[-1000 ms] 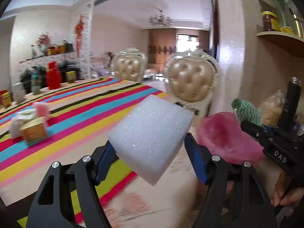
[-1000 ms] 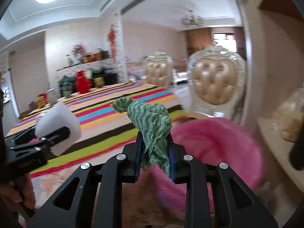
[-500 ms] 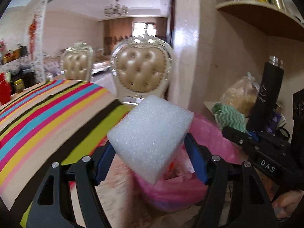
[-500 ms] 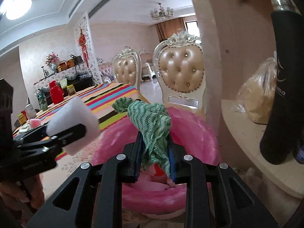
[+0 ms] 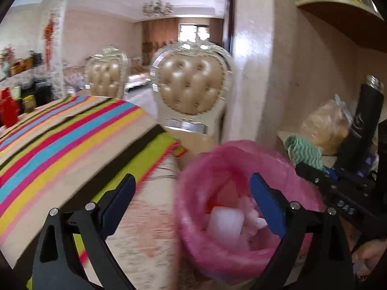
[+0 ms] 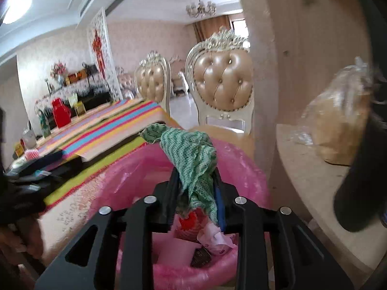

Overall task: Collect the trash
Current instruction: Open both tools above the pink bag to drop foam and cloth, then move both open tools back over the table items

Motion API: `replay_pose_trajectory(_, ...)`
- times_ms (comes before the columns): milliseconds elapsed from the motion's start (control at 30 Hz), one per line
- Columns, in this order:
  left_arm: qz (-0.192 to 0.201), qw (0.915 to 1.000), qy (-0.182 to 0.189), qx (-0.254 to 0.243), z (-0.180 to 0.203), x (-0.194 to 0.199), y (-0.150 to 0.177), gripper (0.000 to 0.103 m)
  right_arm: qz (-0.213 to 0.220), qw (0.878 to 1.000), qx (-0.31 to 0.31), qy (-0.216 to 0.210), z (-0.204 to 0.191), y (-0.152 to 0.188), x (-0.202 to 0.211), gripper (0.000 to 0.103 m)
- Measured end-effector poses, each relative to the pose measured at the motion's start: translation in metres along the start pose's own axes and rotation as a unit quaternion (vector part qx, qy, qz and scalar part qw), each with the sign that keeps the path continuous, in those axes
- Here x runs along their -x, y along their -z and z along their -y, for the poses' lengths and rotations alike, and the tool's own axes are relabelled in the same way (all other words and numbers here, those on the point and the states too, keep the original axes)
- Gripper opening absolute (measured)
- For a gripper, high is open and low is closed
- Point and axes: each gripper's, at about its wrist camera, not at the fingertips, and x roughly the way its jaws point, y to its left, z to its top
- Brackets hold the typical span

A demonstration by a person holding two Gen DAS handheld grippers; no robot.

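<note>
Here the left tongs [image 5: 191,200] are spreading wide with nothing between them, poised above the near rim of the pink-lined bin [image 5: 193,169], and the white foam block [image 5: 225,224] lies inside on other scraps. The right tongs [image 6: 196,188] are starting to loosen, though the green cloth [image 6: 191,154] sits pinched between their pads over the bin [image 6: 241,166], beside the striped tabletop [image 6: 108,130] corner.
</note>
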Motion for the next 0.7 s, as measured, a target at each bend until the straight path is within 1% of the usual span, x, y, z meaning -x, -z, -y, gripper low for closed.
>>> replay_pose_trajectory(33, 0.006, 0.9999, -0.013, 0.003, -0.007, 0.007, 0.001, 0.098, -0.003, 1.0, 0.002, 0.001, -0.002, -0.002, -0.004, 0.044)
replay_pose_trajectory(67, 0.014, 0.9996, -0.024, 0.003, -0.014, 0.017, 0.003, 0.098, -0.003, 1.0, 0.002, 0.009, -0.003, -0.002, -0.01, 0.056)
replay_pose_trajectory(100, 0.018, 0.9992, -0.036, 0.0, -0.018, 0.023, 0.004, 0.098, 0.0, 1.0, 0.0, 0.013, -0.004, -0.002, -0.011, 0.077)
replay_pose_trajectory(133, 0.02, 0.9982, -0.057, -0.006, -0.025, 0.032, 0.007, 0.098, 0.005, 1.0, -0.002, 0.017, -0.004, -0.002, -0.012, 0.078)
replay_pose_trajectory(200, 0.025, 0.9959, -0.086, -0.011, -0.039, 0.049, 0.012, 0.098, 0.005, 1.0, -0.005, 0.019, -0.005, -0.003, -0.013, 0.078)
replay_pose_trajectory(333, 0.024, 0.991, -0.131, -0.002, -0.072, 0.082, 0.03, 0.098, 0.014, 1.0, 0.0, 0.014, -0.018, -0.006, -0.002, 0.078)
replay_pose_trajectory(400, 0.029, 0.9889, -0.146, 0.006, -0.088, 0.097, 0.037, 0.098, 0.019, 1.0, 0.012, 0.008, -0.032, -0.009, 0.006, 0.078)
replay_pose_trajectory(467, 0.033, 0.9854, -0.167, 0.012, -0.105, 0.111, 0.045, 0.098, 0.022, 0.999, 0.028, -0.005, -0.05, -0.012, 0.01, 0.078)
replay_pose_trajectory(533, 0.035, 0.9846, -0.171, 0.016, -0.118, 0.124, 0.048, 0.098, 0.024, 0.998, 0.05, -0.022, -0.076, -0.013, 0.013, 0.078)
replay_pose_trajectory(633, 0.036, 0.9817, -0.183, 0.039, -0.144, 0.149, 0.055, 0.098, 0.02, 0.995, 0.07, -0.064, -0.119, -0.015, 0.01, 0.078)
replay_pose_trajectory(700, 0.037, 0.9791, -0.191, 0.06, -0.162, 0.167, 0.06, 0.098, 0.013, 0.991, 0.093, -0.093, -0.158, -0.011, 0.005, 0.078)
